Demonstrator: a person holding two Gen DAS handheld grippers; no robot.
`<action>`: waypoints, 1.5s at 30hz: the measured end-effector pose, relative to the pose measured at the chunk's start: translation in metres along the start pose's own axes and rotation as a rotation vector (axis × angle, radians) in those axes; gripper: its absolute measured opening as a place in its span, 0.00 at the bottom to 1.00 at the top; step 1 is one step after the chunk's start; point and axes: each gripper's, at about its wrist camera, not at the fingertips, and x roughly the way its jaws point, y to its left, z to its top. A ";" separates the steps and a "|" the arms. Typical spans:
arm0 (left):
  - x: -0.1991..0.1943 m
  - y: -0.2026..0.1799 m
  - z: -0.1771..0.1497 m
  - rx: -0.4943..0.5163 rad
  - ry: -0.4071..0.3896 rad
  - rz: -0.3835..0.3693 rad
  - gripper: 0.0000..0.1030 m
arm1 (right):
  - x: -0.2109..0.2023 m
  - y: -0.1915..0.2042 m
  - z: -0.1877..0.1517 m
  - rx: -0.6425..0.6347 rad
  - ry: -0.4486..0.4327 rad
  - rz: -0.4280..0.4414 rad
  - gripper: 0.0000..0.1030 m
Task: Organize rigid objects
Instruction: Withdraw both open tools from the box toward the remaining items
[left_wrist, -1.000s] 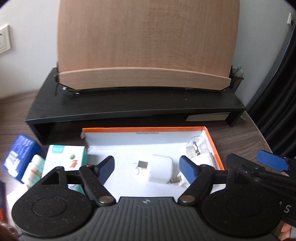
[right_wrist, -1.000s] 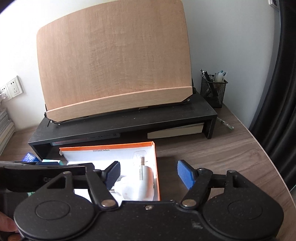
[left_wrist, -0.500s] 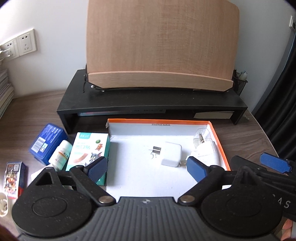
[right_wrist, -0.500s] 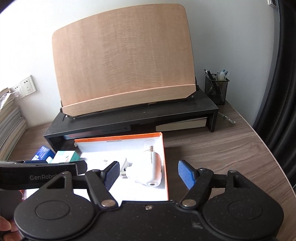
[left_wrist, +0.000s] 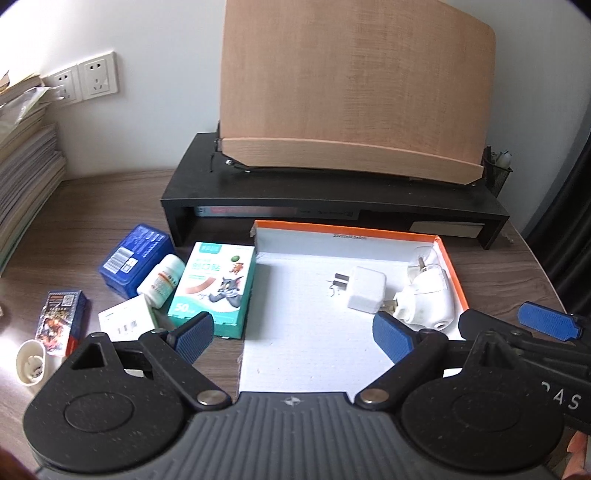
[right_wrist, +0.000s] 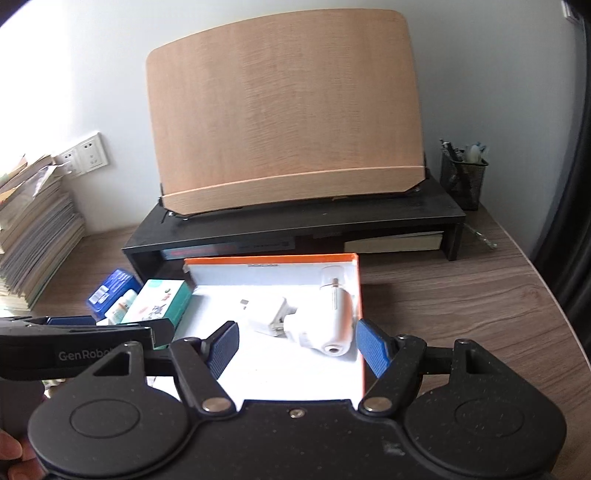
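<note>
An orange-rimmed white box (left_wrist: 347, 226) (right_wrist: 273, 259) lies on the desk before the black riser. Inside it rest a white square plug adapter (left_wrist: 366, 290) (right_wrist: 271, 314) and a white rounded device (left_wrist: 428, 299) (right_wrist: 325, 325). Left of the box sit a teal plaster box (left_wrist: 214, 288) (right_wrist: 159, 301), a white pill bottle (left_wrist: 161, 280), a blue box (left_wrist: 135, 254) (right_wrist: 110, 288), a small white carton (left_wrist: 127, 319) and a colourful card pack (left_wrist: 61, 317). My left gripper (left_wrist: 293, 338) hovers open over the box's near part, empty. My right gripper (right_wrist: 297, 349) stands open too, just short of the rounded device.
A black riser (left_wrist: 332, 199) carries a wooden book stand (left_wrist: 354, 92). A mesh pen pot (right_wrist: 463, 177) stands at its right end. Stacked books (left_wrist: 26, 166) line the left wall side, under wall sockets (left_wrist: 85, 79). A small white cap (left_wrist: 31, 362) lies near left.
Both grippers have drawn back from the box, so more of the desk shows. The left gripper's fingers stand wider apart than one second ago. The adapter and device have stayed in the box.
</note>
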 end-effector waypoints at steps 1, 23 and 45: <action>-0.001 0.002 -0.001 -0.002 -0.001 0.007 0.93 | 0.001 0.001 -0.001 0.001 0.002 0.006 0.81; -0.014 0.076 -0.004 -0.030 -0.008 0.052 0.92 | 0.016 0.081 -0.005 -0.045 0.022 0.047 0.81; -0.018 0.149 -0.011 -0.128 0.009 0.138 0.92 | 0.046 0.152 -0.008 -0.128 0.069 0.142 0.81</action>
